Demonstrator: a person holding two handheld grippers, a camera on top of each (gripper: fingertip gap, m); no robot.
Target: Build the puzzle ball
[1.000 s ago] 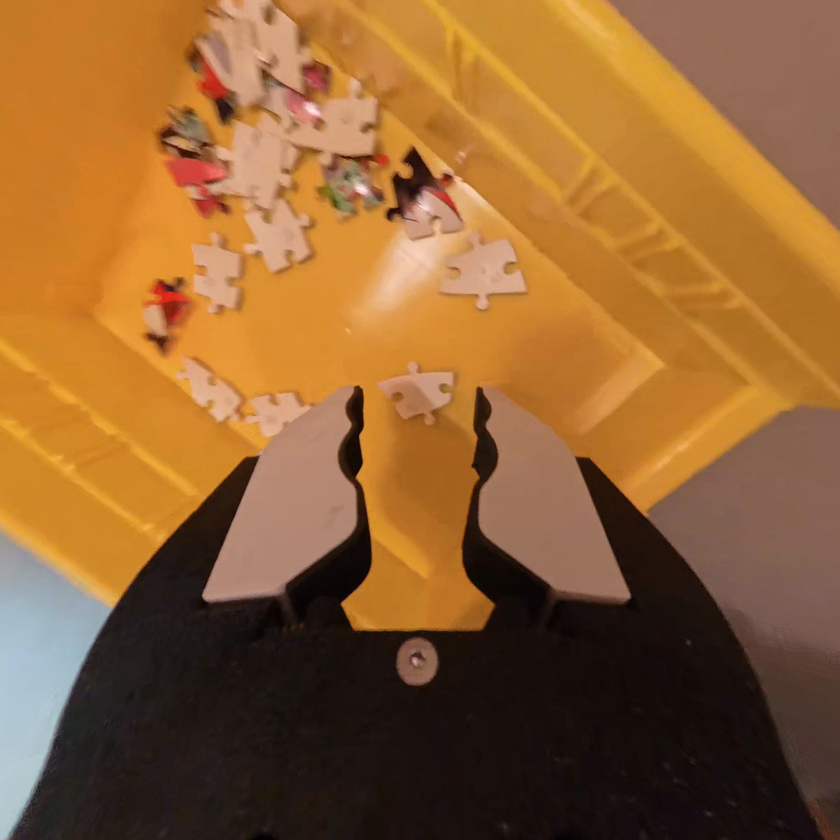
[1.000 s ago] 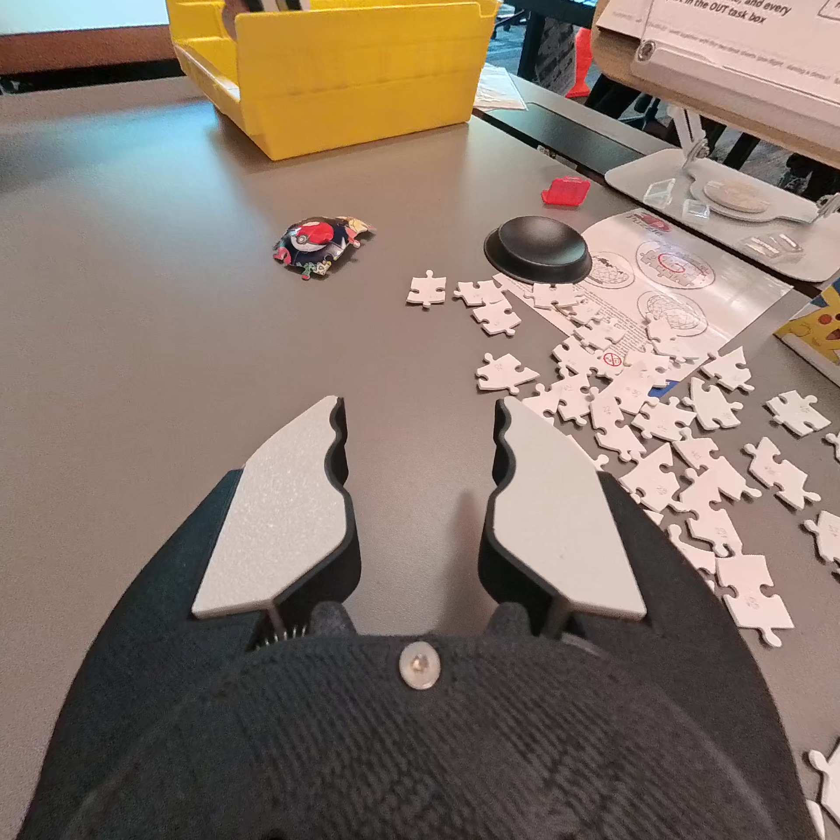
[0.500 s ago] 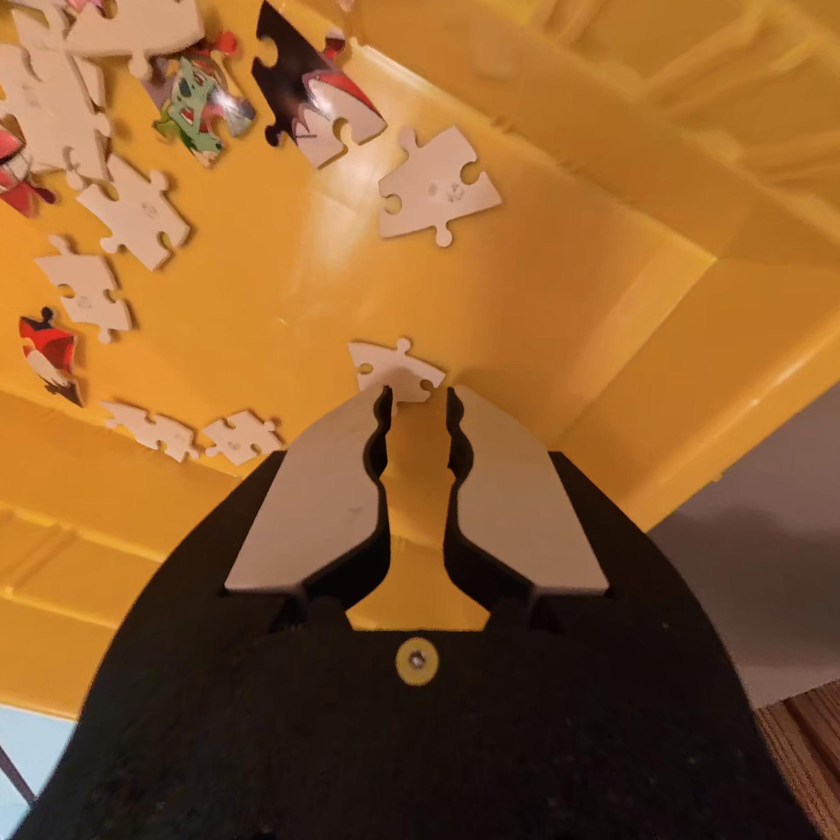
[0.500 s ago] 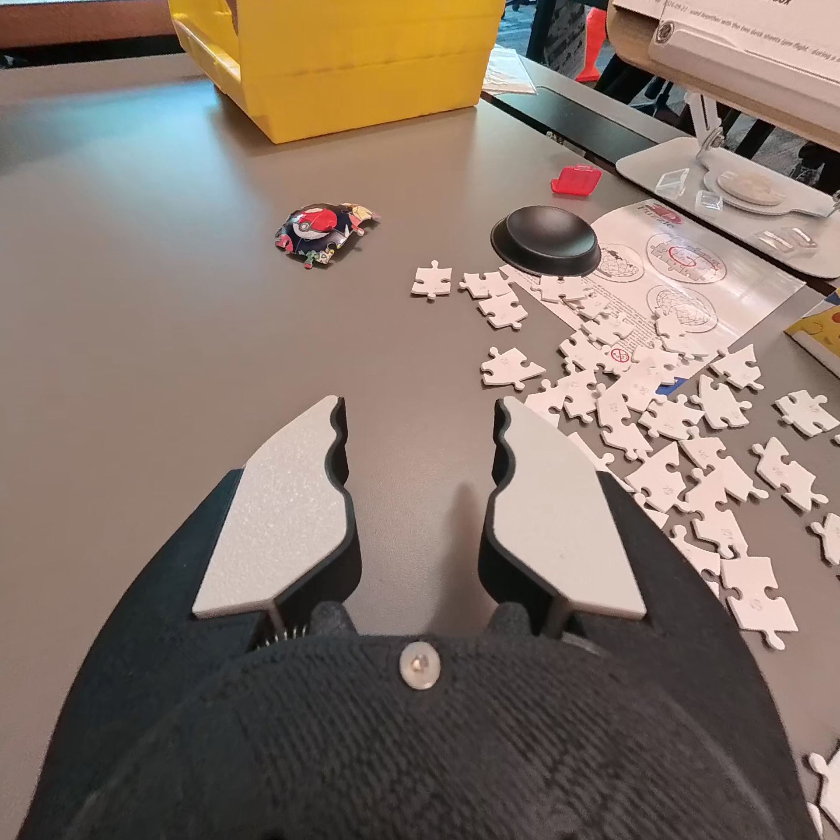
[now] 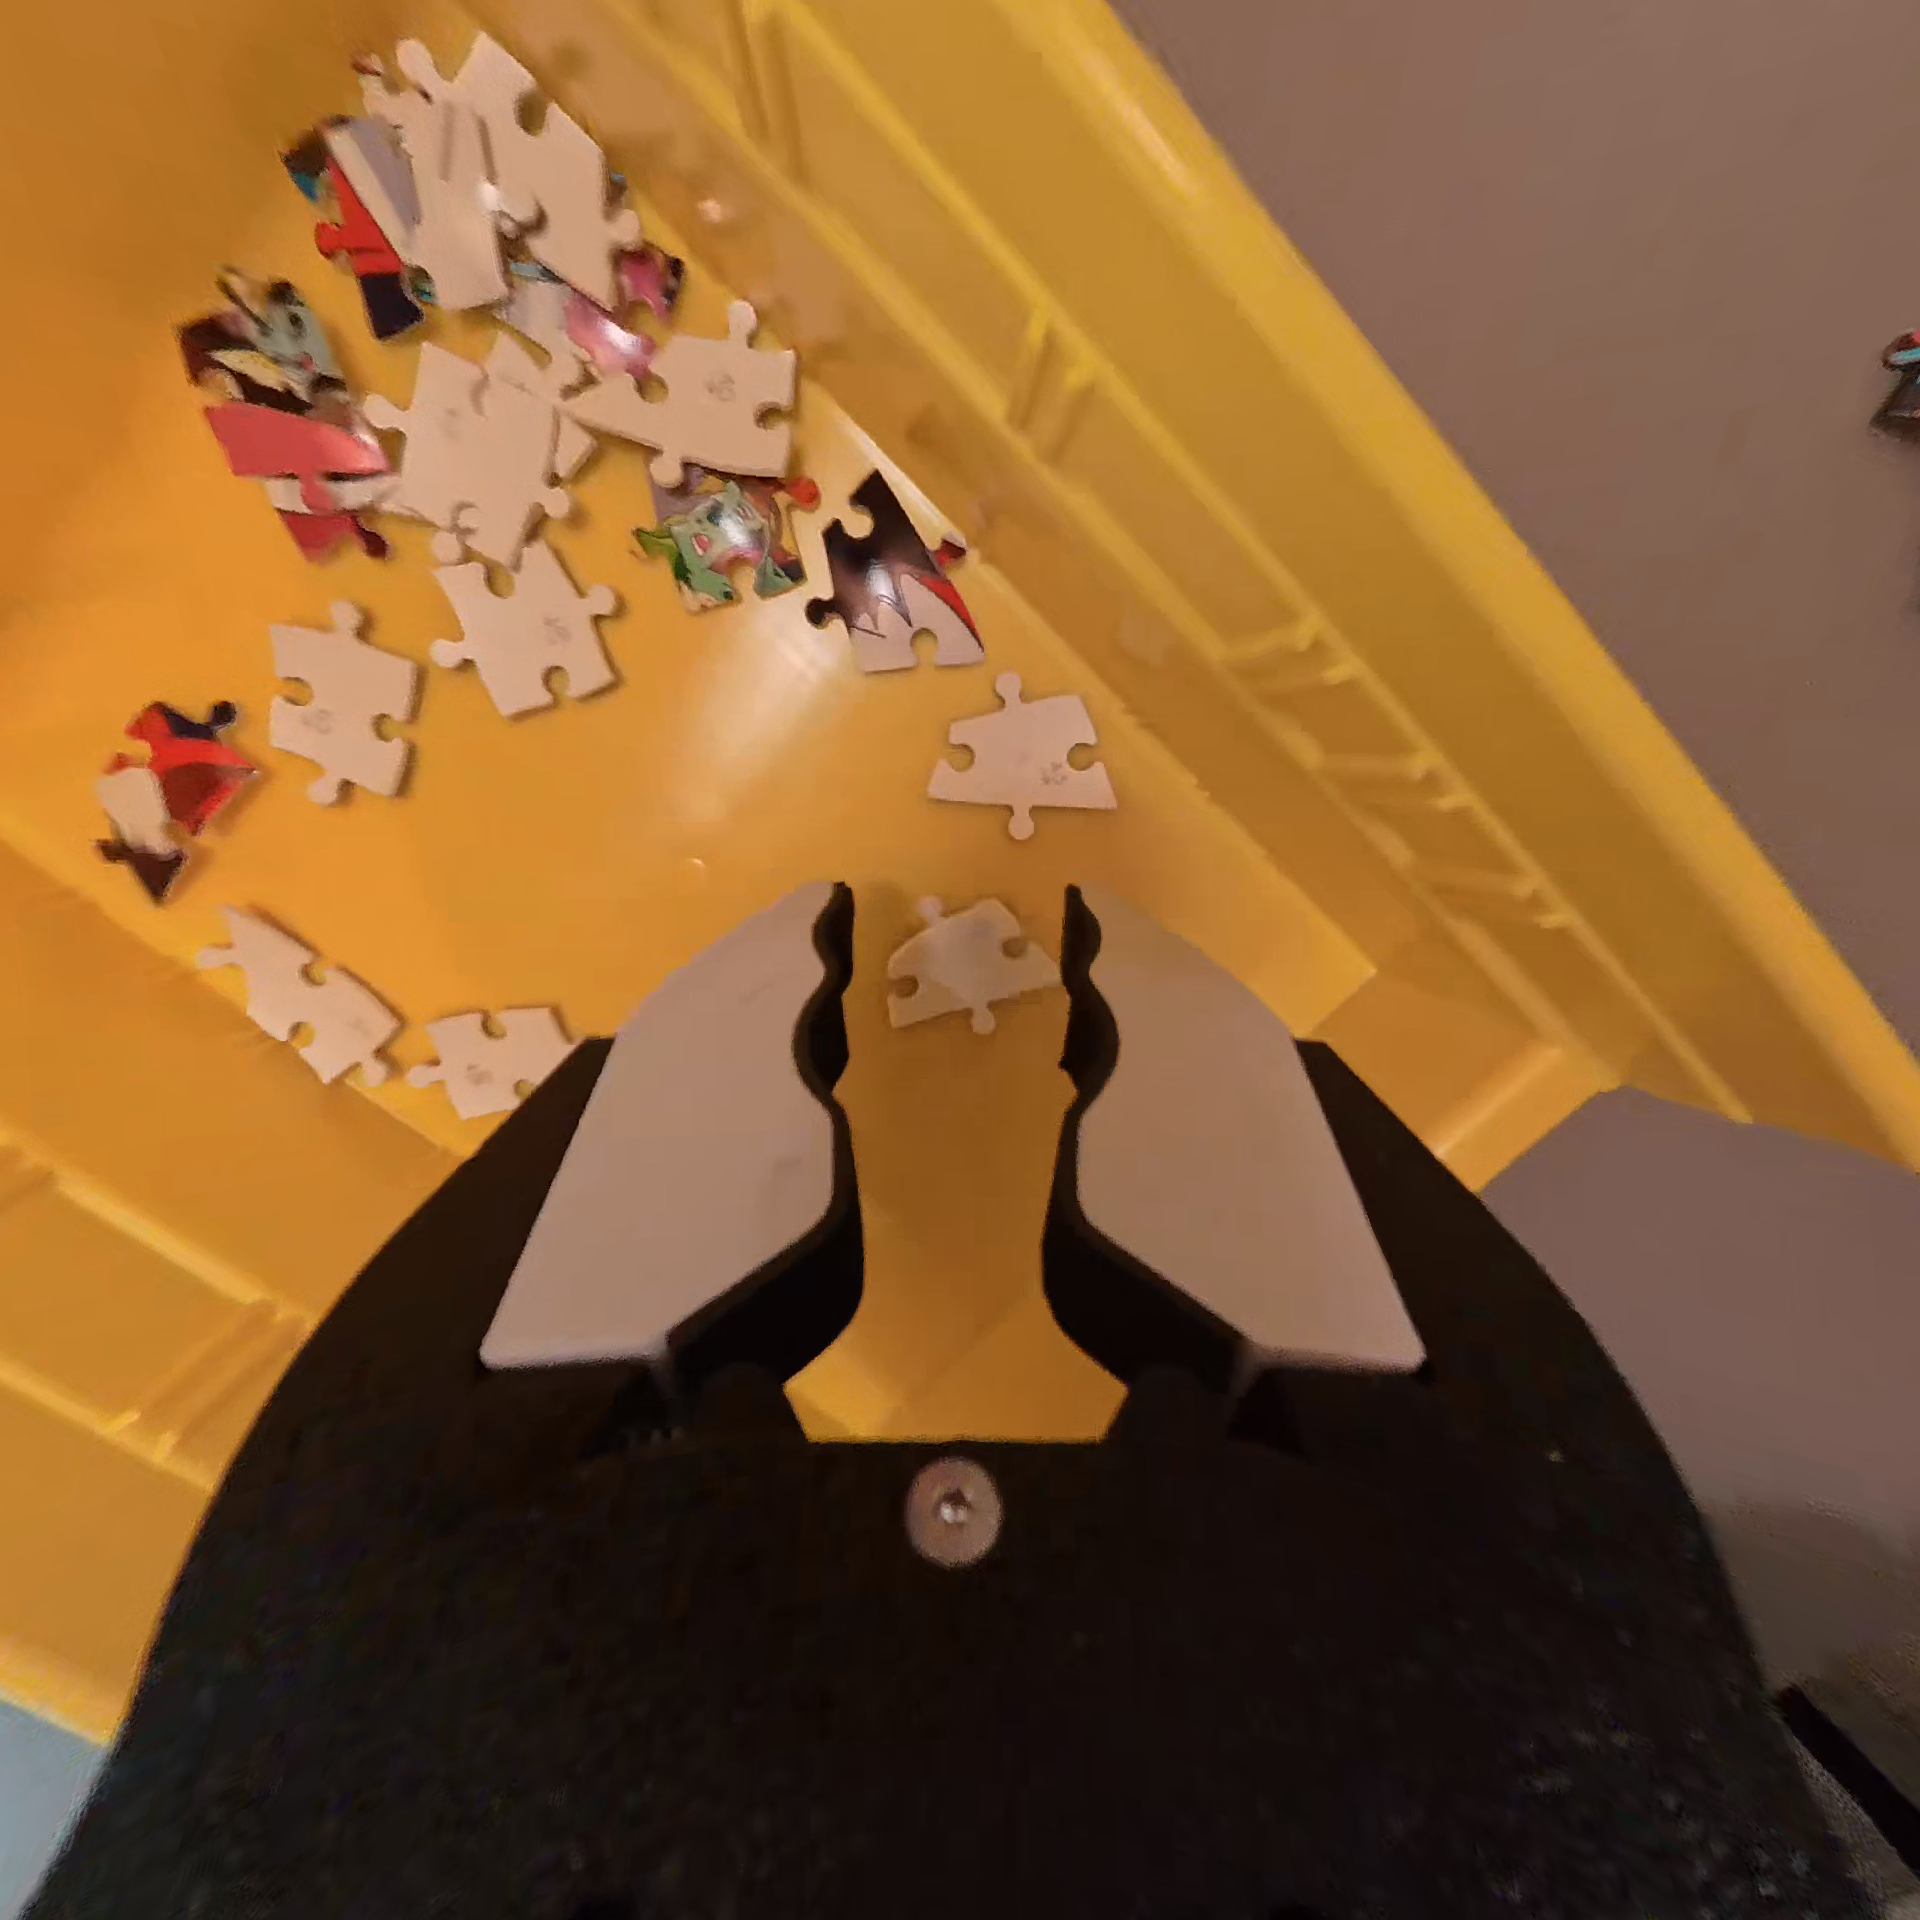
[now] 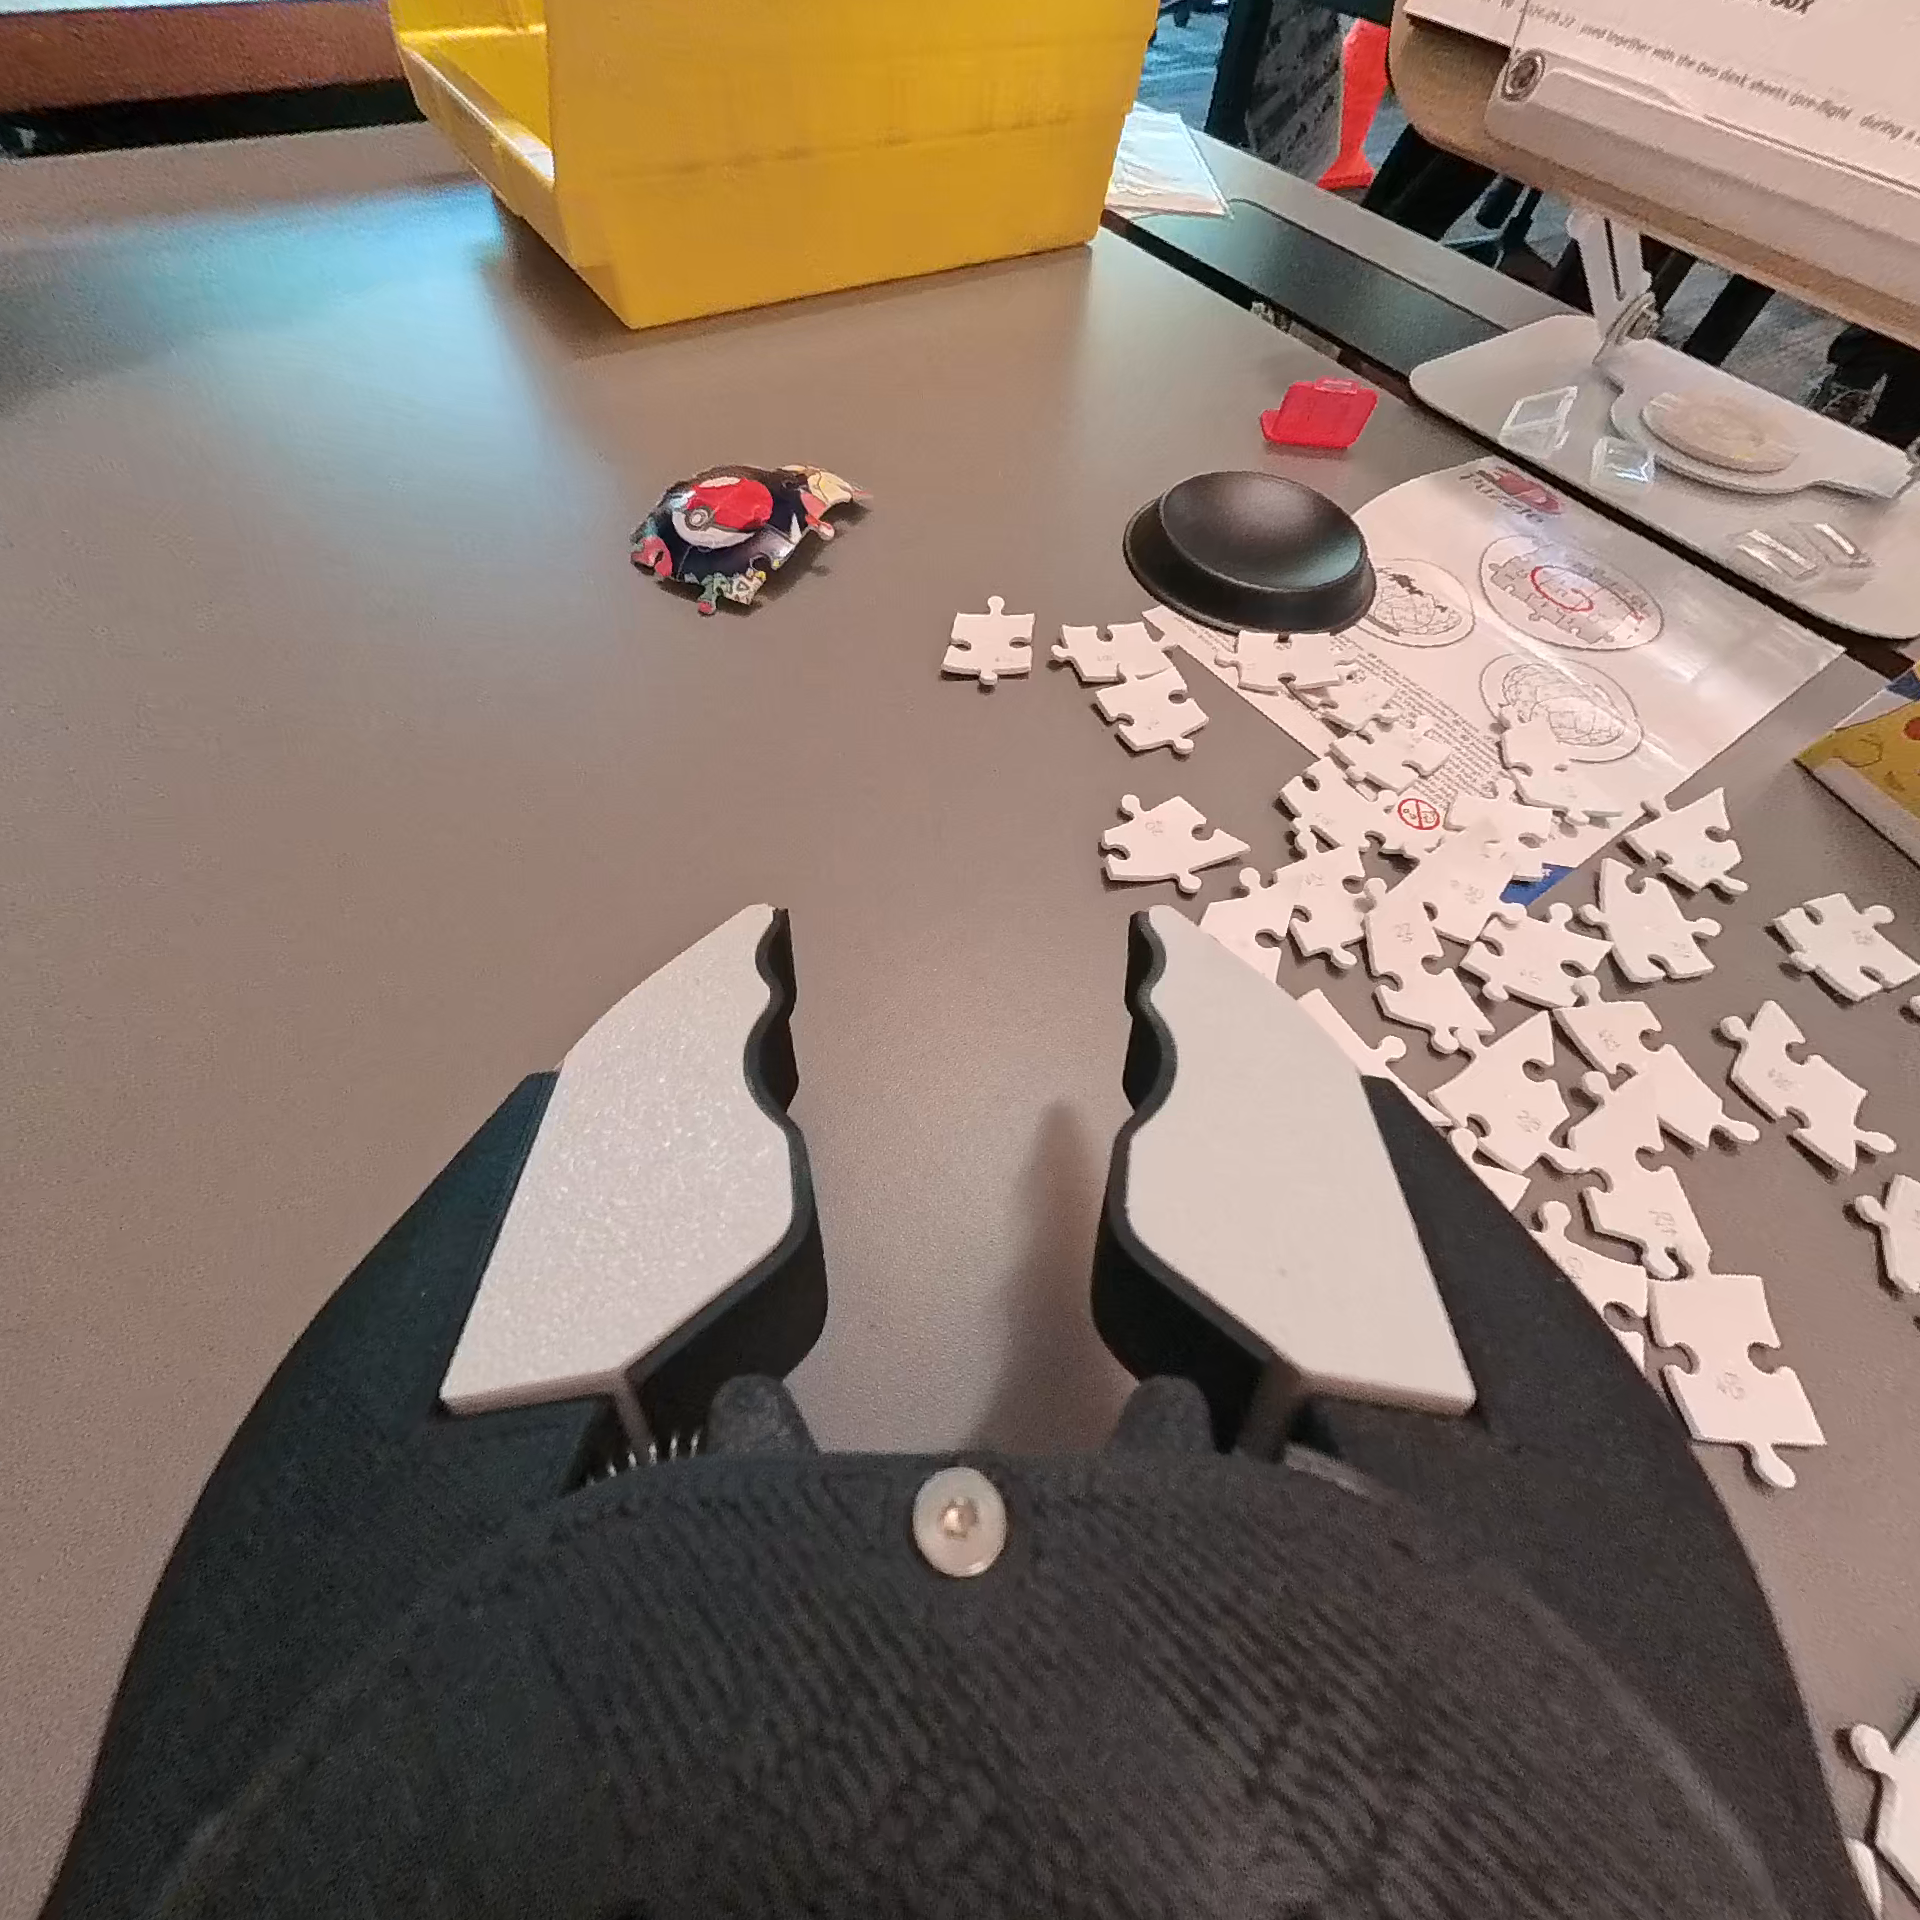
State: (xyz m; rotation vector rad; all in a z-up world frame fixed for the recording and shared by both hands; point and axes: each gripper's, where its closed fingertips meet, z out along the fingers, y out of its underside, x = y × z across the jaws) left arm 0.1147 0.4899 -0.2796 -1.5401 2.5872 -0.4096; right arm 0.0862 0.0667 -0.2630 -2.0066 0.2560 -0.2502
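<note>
Two views cover the scene. From the left wrist, the left gripper (image 5: 951, 909) points down into a yellow bin (image 5: 1299, 499), its fingers (image 5: 727, 1039) spread apart and grasping nothing; one white puzzle piece (image 5: 961, 966) lies face down on the bin floor in the gap just ahead of the tips, whether touching them cannot be told. More loose pieces (image 5: 499, 436) are scattered farther in, some white side up, some showing printed colour, a few overlapping in a heap near the far wall. From the right wrist, the right gripper (image 6: 956, 925) hovers over the grey worktop (image 6: 364, 779) with its fingers (image 6: 665, 1122) wide apart and empty. Ahead and slightly left lies a small curved assembled section of the puzzle ball (image 6: 732, 530), printed side up, alone on the worktop. To the right a black domed stand (image 6: 1247, 551) sits at the edge of a printed instruction sheet (image 6: 1662, 665), and many white pieces (image 6: 1507, 987) spread face down over the sheet and worktop. A small red item (image 6: 1317, 414) lies beyond the stand, and the bin stands at the far end.
</note>
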